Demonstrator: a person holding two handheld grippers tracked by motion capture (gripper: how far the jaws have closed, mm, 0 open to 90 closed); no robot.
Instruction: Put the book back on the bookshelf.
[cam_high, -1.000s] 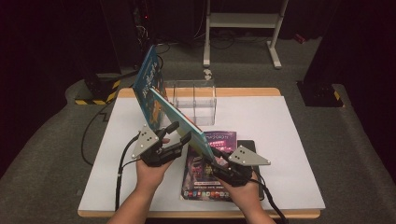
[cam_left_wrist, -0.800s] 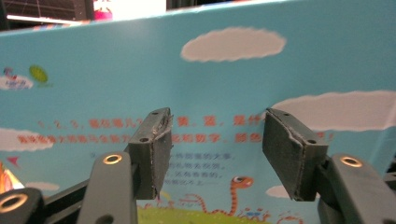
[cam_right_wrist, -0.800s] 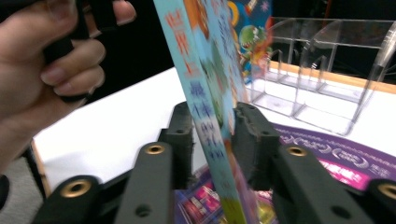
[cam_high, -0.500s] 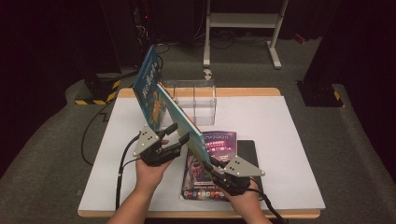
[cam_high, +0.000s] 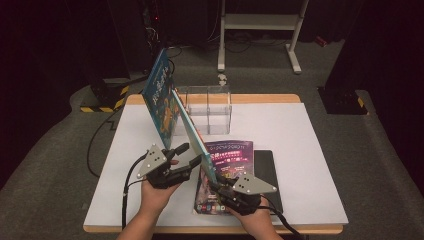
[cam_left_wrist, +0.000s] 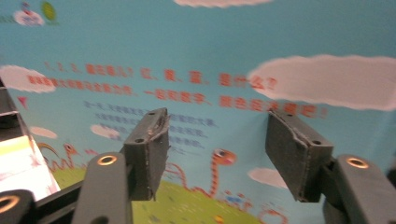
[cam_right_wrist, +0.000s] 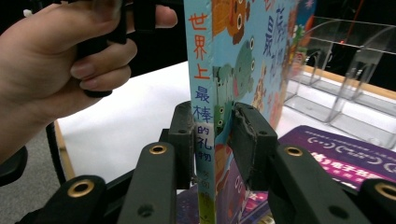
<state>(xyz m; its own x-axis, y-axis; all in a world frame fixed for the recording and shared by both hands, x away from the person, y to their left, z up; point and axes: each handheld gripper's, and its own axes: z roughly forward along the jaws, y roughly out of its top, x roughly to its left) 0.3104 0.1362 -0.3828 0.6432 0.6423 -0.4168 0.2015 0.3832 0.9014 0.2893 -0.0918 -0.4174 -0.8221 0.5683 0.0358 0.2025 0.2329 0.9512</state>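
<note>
A white table (cam_high: 310, 150) carried everything, with a dark floor and a pale metal stand (cam_high: 260, 30) beyond its far edge. The largest thing on it was a blue picture book (cam_high: 162, 97), held up off the surface and tilted, its long edge running from near the front of the table up toward the far left corner. At the back of the table stood a clear plastic divider rack (cam_high: 207, 107), just behind the raised book, which covered the rack's left end in the high view. Flat on the table under the book's lower end lay a purple book (cam_high: 230, 155), resting partly on a black one (cam_high: 267, 175) whose right side stuck out beyond it.

The right gripper (cam_right_wrist: 212, 126) clamped the blue book at its spine near the lower end; in the right gripper view both pads pressed its covers, after a moment of its jaws easing slightly apart. The left gripper (cam_high: 187, 152) sat just beside the book's back cover, held in the left hand (cam_right_wrist: 60, 70). In the left gripper view its jaws stood apart with nothing between them, the cover filling the background close ahead, and they had just been opening further.
</note>
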